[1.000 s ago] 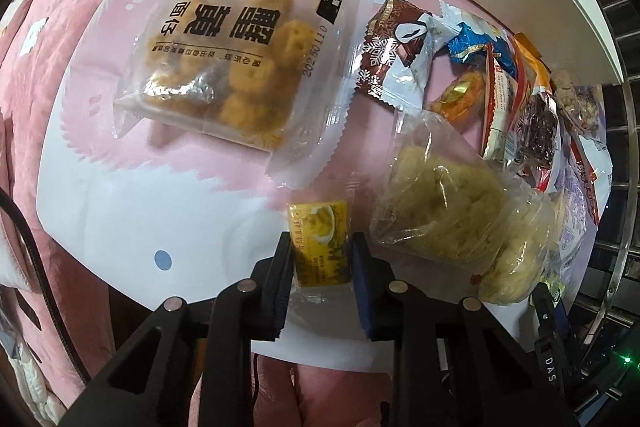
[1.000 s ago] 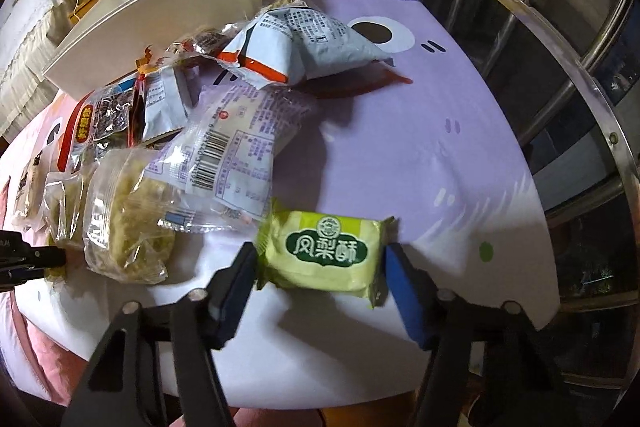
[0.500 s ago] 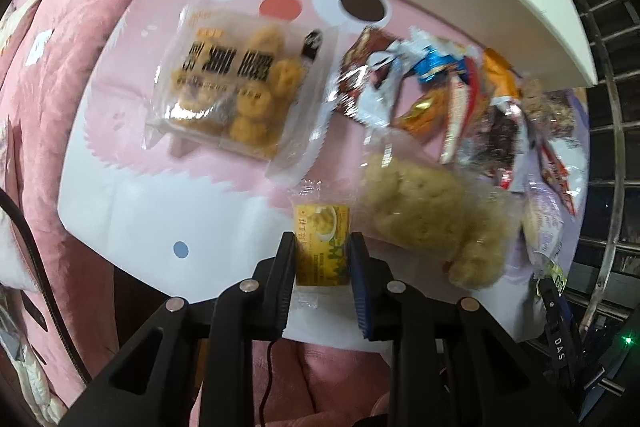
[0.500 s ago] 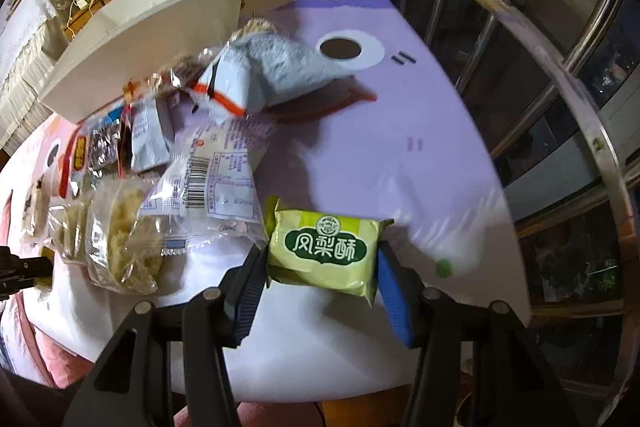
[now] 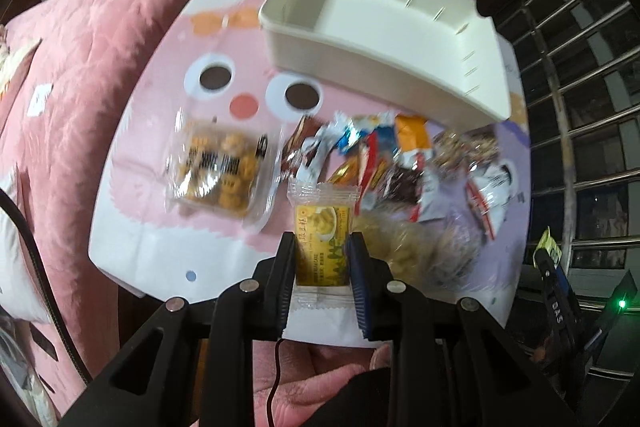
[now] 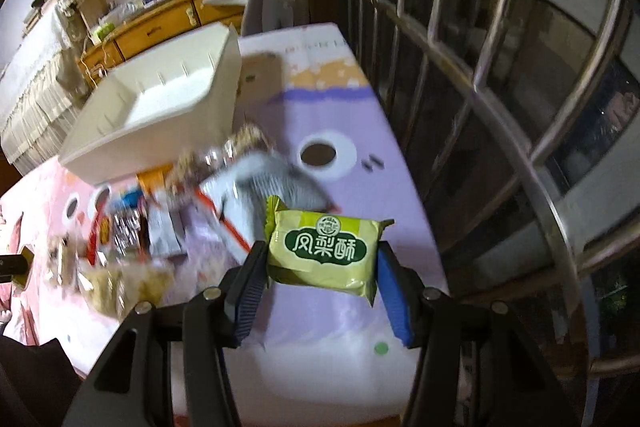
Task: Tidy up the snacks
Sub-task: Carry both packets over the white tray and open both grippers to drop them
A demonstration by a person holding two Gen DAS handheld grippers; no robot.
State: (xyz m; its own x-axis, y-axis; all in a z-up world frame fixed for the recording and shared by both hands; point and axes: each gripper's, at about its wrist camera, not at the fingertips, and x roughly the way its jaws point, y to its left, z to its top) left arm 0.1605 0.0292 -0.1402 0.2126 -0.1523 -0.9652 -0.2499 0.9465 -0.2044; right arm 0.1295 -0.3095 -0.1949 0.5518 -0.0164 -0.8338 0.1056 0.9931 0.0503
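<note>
Green packet (image 6: 326, 253), yellow packet (image 5: 322, 247), cream bin (image 5: 384, 39), pink-and-lilac cloth (image 5: 160, 219)

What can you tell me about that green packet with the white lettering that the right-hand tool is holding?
The green packet is a small pillow-shaped snack in glossy yellow-green wrap, with a dark green label bearing white characters and a round emblem above. Its crimped ends stick out at both sides. It sits clamped flat-face-up between the right gripper's two pads, tilted slightly, lifted clear of the purple tablecloth. Nothing else touches it.

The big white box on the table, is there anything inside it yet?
Empty, as far as shows. The white box shows only its bare floor in both views; the near corner is hidden behind its wall. The snack pile lies outside.
</note>
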